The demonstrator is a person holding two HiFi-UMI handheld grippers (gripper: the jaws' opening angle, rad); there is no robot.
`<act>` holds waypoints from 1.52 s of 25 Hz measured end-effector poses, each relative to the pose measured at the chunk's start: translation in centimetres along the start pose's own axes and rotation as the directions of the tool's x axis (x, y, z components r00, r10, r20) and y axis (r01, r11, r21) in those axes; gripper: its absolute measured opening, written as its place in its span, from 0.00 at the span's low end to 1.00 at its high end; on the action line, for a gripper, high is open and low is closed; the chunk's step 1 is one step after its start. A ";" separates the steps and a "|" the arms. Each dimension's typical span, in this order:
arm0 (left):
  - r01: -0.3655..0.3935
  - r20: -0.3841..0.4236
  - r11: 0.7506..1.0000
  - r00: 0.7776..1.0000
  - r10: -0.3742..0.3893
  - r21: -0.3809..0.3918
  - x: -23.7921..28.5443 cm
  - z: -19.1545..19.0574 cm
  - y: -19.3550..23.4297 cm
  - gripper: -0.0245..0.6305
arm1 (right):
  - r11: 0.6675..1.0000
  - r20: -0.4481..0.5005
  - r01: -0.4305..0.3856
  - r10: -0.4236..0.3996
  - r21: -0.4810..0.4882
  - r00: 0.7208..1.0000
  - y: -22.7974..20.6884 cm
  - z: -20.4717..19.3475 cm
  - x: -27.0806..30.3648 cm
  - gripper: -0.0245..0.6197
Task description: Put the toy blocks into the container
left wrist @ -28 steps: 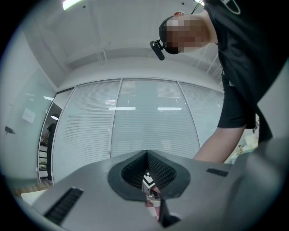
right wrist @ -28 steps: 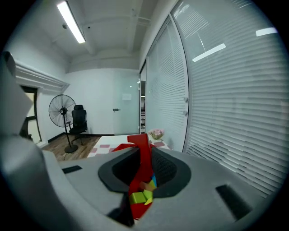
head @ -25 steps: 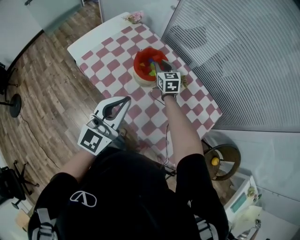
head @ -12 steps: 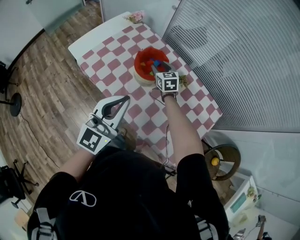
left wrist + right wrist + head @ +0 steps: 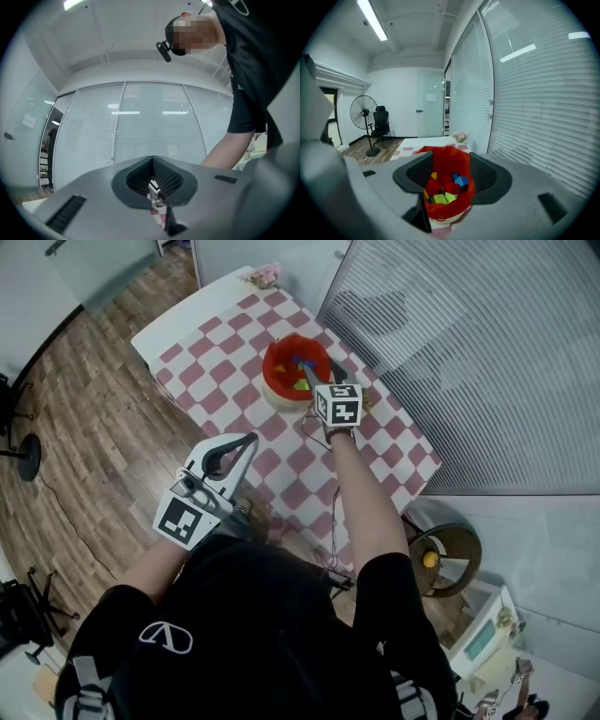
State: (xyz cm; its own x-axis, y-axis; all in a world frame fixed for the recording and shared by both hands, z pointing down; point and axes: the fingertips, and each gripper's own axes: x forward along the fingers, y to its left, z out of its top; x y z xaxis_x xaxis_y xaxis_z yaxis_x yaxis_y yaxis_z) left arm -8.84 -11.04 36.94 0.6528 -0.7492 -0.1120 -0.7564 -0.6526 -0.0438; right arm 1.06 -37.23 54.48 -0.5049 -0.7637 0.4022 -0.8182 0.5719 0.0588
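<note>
Found left gripper [image 5: 251, 437] nearest the body, held off the near long edge of the table [image 5: 234, 371], over wooden floor [image 5: 84, 399]. Read its jaws in the left gripper view [image 5: 152, 160] as closed tip to tip, with nothing gripped. Glimpsed only a sliver of checked cloth through the gap lower down.

Followed the right forearm [image 5: 361, 502] out over the red-and-white checked cloth to the marker cube [image 5: 337, 404]. Placed right gripper [image 5: 307, 367] just past the cube, over the near rim of the container [image 5: 277, 351], pointing down into it.

Read right gripper [image 5: 451, 159] jaws as apart, having just been opening. Saw no block between the pads, only the container framed between and beyond them, with neither pad touching it.

Logged container [image 5: 445, 212] as a pale bowl lined with red plastic, standing on the cloth toward the window side. Counted toy blocks [image 5: 440, 198] already inside: green, red, blue and yellow, piled loosely together.

Noted a small bunch of flowers [image 5: 265, 276] at the table's far end. Noted slatted blinds [image 5: 469, 352] along the right, and farther off a standing fan [image 5: 363, 112] beside a black office chair [image 5: 380, 121].
</note>
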 end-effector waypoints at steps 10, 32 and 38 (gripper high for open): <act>0.049 0.027 0.999 0.998 -0.049 0.000 1.1 0.8 -1.1 0.05 | 1.000 0.480 -0.007 0.008 -0.004 0.877 3.2 16.2 -15.3 0.34; 0.239 0.082 0.971 0.968 -0.238 0.005 5.3 2.1 -6.5 0.05 | 0.969 0.504 0.234 -0.243 0.084 0.829 4.7 8.7 -35.2 0.21; 0.262 0.074 0.965 0.962 -0.261 0.000 5.6 1.8 -7.2 0.05 | 0.953 0.462 0.278 -0.302 0.122 0.834 4.0 5.7 -36.1 0.20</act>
State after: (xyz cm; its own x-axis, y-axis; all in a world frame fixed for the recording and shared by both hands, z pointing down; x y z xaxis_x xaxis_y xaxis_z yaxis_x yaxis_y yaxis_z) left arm 0.22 -10.32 34.82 0.8230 -0.5421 -0.1695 -0.5589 -0.8262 -0.0714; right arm 14.50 -9.04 35.01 -0.3007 -0.9480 -0.1046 -0.9535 0.2963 0.0562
